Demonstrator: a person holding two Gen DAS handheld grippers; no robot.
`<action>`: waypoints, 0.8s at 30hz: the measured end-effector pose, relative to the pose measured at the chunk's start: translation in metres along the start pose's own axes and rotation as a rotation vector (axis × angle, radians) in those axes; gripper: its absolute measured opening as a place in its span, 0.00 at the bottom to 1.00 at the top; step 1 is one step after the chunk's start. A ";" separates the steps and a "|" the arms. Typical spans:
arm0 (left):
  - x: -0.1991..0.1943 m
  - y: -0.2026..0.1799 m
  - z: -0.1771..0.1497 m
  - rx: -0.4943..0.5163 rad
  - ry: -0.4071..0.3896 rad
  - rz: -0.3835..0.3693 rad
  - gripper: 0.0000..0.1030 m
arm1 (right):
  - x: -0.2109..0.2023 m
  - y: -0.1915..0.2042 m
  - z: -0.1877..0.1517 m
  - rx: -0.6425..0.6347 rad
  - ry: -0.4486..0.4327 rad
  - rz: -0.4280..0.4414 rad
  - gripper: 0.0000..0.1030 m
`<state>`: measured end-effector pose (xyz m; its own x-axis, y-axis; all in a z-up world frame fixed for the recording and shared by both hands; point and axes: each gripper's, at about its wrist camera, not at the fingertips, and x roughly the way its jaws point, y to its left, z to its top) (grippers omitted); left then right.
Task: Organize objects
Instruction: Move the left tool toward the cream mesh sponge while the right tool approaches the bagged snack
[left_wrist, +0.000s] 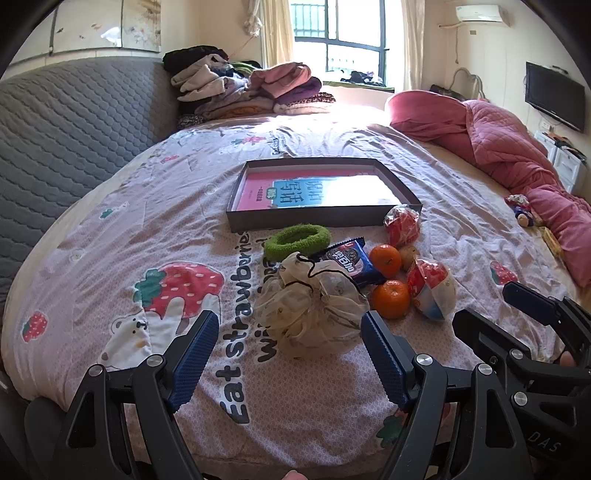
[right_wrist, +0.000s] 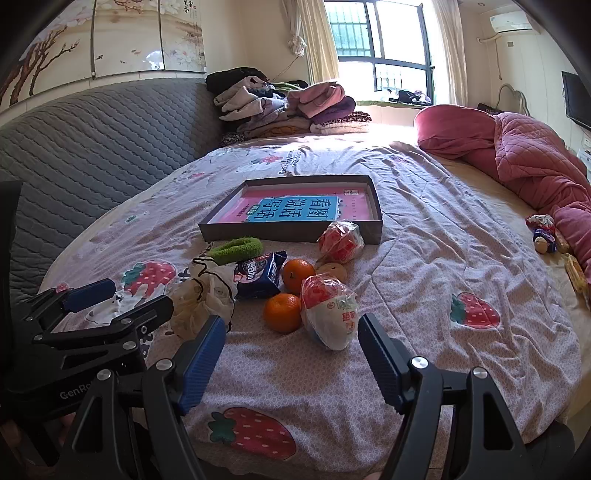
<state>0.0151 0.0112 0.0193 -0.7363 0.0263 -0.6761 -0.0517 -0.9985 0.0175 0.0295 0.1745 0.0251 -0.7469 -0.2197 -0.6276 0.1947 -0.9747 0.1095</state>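
left wrist: jaws spread before mesh pouch (left_wrist: 308, 314).

Folded clothes pile (left_wrist: 236, 86) by grey headboard (left_wrist: 74, 122), pink quilt (left_wrist: 491, 136), wall television (left_wrist: 554, 96)

Pink strawberry-print bedsheet (left_wrist: 110, 229); two orange tangerines (left_wrist: 390, 299); fuzzy green hair band (left_wrist: 297, 240); blue, possibly Oreo, biscuit packet (left_wrist: 351, 260).

Printed in dark letters on the bedsheet (left_wrist: 229, 258): "Eat strawberries", with a second line partly hidden. On the pink-and-blue book (right_wrist: 299, 212) in the shallow box (right_wrist: 288, 230): 看图说话. On the left tongs' (right_wrist: 122, 299) black body: "GenRo", cut off. On the right tongs' (left_wrist: 480, 306) body: "DAS". Snack packet (right_wrist: 258, 277) lettering too small to read.
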 end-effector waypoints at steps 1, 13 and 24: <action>0.000 0.000 0.000 0.000 -0.002 -0.001 0.78 | 0.000 0.000 0.000 0.000 -0.001 0.000 0.71; -0.003 -0.001 0.000 0.008 -0.012 -0.006 0.78 | -0.003 0.000 0.000 -0.008 -0.015 -0.008 0.71; 0.007 0.004 -0.002 -0.023 0.016 -0.023 0.78 | 0.001 -0.005 -0.001 0.000 -0.002 0.002 0.71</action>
<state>0.0112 0.0077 0.0136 -0.7241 0.0486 -0.6880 -0.0530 -0.9985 -0.0149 0.0283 0.1791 0.0226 -0.7477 -0.2213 -0.6260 0.1961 -0.9744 0.1103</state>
